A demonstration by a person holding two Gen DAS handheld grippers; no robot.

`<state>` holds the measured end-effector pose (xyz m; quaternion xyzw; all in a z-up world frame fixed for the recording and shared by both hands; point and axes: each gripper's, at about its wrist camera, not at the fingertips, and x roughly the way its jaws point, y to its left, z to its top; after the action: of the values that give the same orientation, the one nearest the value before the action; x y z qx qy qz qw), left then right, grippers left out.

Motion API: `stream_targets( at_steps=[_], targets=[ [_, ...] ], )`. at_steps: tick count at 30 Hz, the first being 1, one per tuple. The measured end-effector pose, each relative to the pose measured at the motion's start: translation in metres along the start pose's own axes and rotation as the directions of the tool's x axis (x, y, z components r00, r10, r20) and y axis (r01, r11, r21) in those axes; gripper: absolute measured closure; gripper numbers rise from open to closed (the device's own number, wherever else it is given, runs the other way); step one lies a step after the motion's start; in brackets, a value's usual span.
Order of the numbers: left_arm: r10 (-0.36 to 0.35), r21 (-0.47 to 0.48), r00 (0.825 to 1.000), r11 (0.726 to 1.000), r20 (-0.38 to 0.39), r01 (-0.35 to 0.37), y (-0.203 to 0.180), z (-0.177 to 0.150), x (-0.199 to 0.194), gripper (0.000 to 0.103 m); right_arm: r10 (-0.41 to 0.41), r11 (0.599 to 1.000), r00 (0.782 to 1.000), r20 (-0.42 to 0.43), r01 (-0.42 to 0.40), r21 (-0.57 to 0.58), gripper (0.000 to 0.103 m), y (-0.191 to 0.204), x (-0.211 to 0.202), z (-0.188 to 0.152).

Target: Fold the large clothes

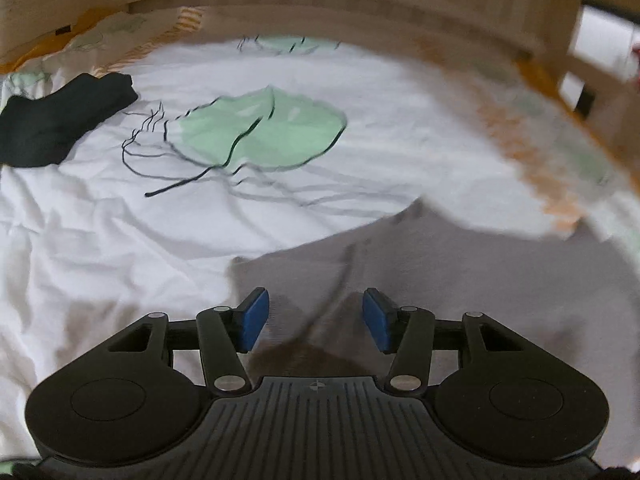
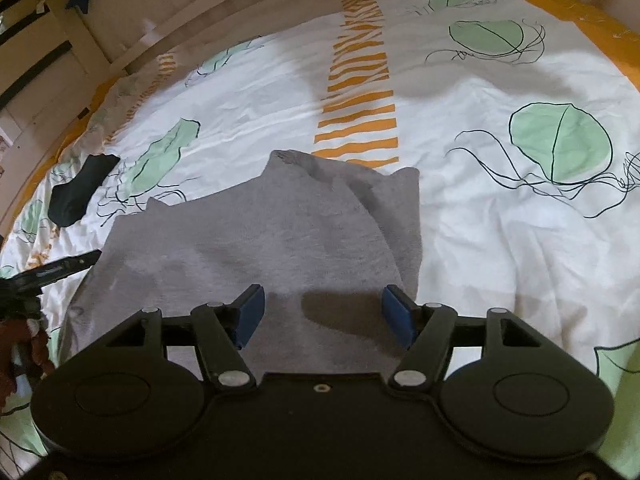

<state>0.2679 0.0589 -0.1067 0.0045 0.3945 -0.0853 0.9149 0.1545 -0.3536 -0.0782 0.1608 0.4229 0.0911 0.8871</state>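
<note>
— Where is the garment lying right now?

— The grey garment (image 2: pixel 256 236) is lying spread on the bed cover (image 2: pixel 480 220), the white one with green jellyfish shapes and orange stripes. Its far edge is bunching up into a couple of soft peaks, and one side is folding over itself near the orange stripes.

— And the two grippers?

— Both are hanging over the near part of the cloth, pointing down at a slant. The right gripper (image 2: pixel 323 314) is standing with its blue pads (image 2: pixel 250 314) spread apart, grey cloth showing below the gap, and nothing is being pinched. The left gripper (image 1: pixel 316 316) is looking the same: blue pads (image 1: pixel 254 318) parted, with a fold of the garment (image 1: pixel 460 280) lying beneath and between them, but they are not pressing on it.

— Anything else lying on the bed?

— A dark cloth (image 2: pixel 80 192) is sitting well apart from the grey one, off toward the wooden bed frame (image 1: pixel 360 0). The left wrist view is blurring on one side, so I cannot tell much there.
</note>
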Motion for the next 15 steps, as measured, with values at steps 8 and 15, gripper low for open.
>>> stream_targets(
  at_steps=[8, 15],
  targets=[
    [0.088, 0.046, 0.996, 0.995, 0.02, -0.088, 0.002, -0.002, 0.012, 0.052, -0.028, 0.999, 1.0, 0.014, 0.028, -0.041, 0.033, 0.001, 0.01, 0.006],
    [0.074, -0.009, 0.997, 0.997, 0.005, -0.074, 0.009, -0.003, 0.019, 0.051, -0.14, 0.986, 0.99, -0.028, 0.137, -0.098, 0.013, -0.021, 0.054, 0.014]
  ],
)
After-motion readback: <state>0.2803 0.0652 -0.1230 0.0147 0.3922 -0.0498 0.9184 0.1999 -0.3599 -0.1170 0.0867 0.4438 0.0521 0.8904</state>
